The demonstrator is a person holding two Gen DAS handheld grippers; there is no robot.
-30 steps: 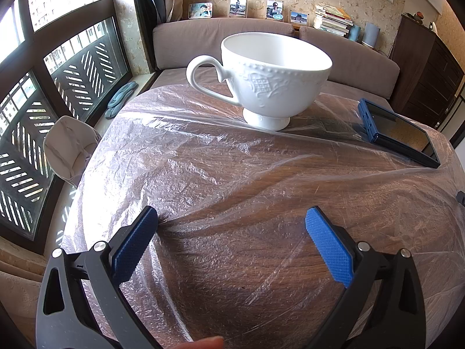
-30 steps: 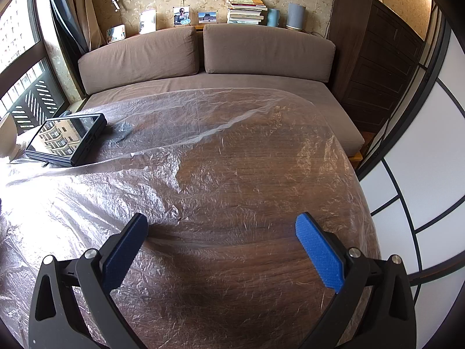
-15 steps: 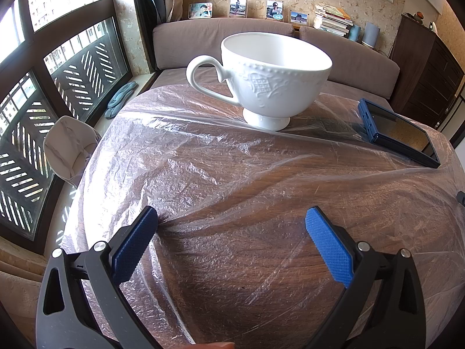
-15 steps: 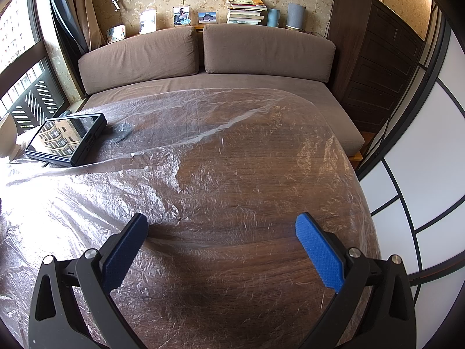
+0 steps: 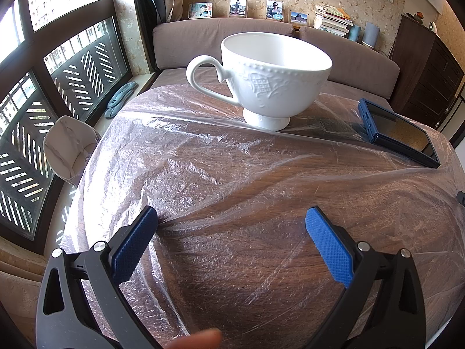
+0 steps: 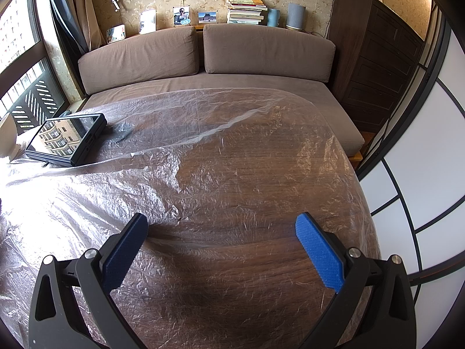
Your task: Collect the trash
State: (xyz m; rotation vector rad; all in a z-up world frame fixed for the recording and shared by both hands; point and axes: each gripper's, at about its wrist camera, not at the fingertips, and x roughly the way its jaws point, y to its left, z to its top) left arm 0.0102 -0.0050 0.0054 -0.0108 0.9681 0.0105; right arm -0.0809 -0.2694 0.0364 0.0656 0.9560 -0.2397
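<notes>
A thin clear plastic sheet (image 5: 232, 174) lies crinkled over the round wooden table; it also shows in the right wrist view (image 6: 203, 174). My left gripper (image 5: 231, 229) is open and empty, low over the sheet at the table's near left side. My right gripper (image 6: 221, 232) is open and empty, low over the sheet at the near right side. A white footed cup (image 5: 270, 78) stands upright on the sheet, beyond the left gripper. No loose piece of trash is visible.
A dark blue tablet-like device (image 5: 398, 133) lies on the sheet at the far right; it shows far left in the right wrist view (image 6: 66, 138). A brown sofa (image 6: 203, 58) runs behind the table. A window (image 5: 58, 72) and chair (image 5: 69, 145) are left, a dark cabinet (image 6: 377, 58) right.
</notes>
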